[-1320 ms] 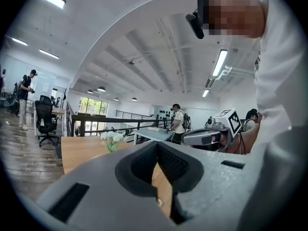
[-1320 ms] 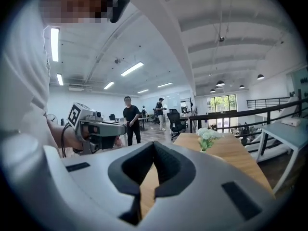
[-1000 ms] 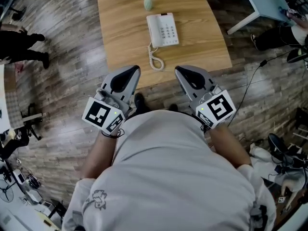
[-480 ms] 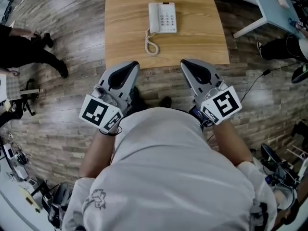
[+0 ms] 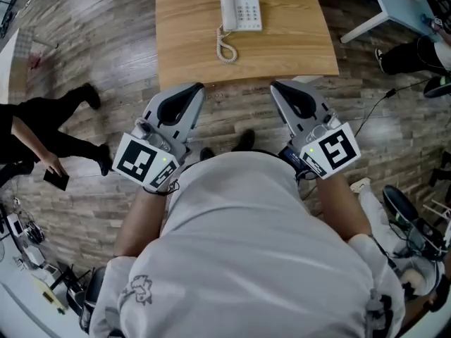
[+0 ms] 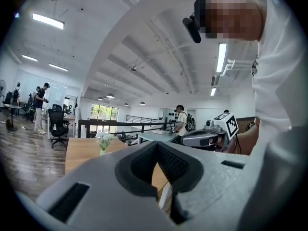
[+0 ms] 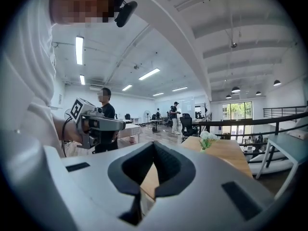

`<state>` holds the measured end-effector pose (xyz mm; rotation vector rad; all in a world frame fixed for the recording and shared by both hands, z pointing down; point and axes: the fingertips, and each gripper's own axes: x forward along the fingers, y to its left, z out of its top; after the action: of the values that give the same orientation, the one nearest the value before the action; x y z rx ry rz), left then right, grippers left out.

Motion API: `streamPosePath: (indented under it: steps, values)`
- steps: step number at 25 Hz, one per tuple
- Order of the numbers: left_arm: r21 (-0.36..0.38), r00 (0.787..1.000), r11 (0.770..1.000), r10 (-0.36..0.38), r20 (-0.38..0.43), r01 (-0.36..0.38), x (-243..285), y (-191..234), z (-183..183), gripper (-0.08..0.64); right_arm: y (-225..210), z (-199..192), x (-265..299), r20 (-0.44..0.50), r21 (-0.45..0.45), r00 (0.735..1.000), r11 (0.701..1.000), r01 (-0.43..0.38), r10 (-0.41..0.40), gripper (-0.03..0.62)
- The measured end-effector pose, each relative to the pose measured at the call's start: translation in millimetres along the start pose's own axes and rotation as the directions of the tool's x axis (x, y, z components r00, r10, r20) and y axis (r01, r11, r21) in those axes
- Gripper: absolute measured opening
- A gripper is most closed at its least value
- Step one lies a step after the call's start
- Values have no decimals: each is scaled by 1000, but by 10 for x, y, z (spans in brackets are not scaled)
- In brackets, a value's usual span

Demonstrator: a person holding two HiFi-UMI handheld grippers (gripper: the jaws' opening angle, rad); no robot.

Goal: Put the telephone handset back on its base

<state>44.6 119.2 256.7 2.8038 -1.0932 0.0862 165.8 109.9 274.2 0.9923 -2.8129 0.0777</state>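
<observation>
One dark-clad bystander (image 5: 42, 139) far left; my left gripper (image 5: 192, 91) closed, empty; one wooden table (image 5: 183, 55) ahead carrying one white telephone (image 5: 243, 9), handset (image 5: 225, 9) along its left side, well apart from me; my right gripper (image 5: 280, 89) closed, empty.

The person wears a pale grey short-sleeved T-shirt (image 5: 246, 245) with a small line-drawn emblem (image 5: 137, 287) near the left shoulder. A black camera (image 6: 191, 25) is mounted at the head. The left claw (image 5: 199, 86) and right claw (image 5: 275, 85) are light grey moulded shells with black oval insets and dark ribbed pads (image 6: 171, 162). Each carries a white cube (image 5: 144, 162) printed with black square markers.
</observation>
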Motion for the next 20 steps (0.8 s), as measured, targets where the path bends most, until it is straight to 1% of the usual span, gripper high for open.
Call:
streamPosePath:
  steps: [3, 9, 16, 20]
  values:
    - [4, 1000, 1000, -22, -1, 22, -277, -24, -43, 6, 251, 14, -36, 5, -11, 1000, 1000, 23, -23, 6]
    - [0, 998, 998, -58, 7, 58, -847, -86, -92, 6, 887, 60, -93, 18, -22, 998, 998, 59, -59, 6]
    - [9, 994, 994, -113, 13, 113, -1317, -164, -139, 6, 1503, 37, -120, 26, -21, 996, 996, 90, -90, 6]
    - [9, 991, 991, -131, 19, 131, -1490, -170, -143, 6, 1743, 16, -130, 23, -21, 994, 994, 108, -107, 6]
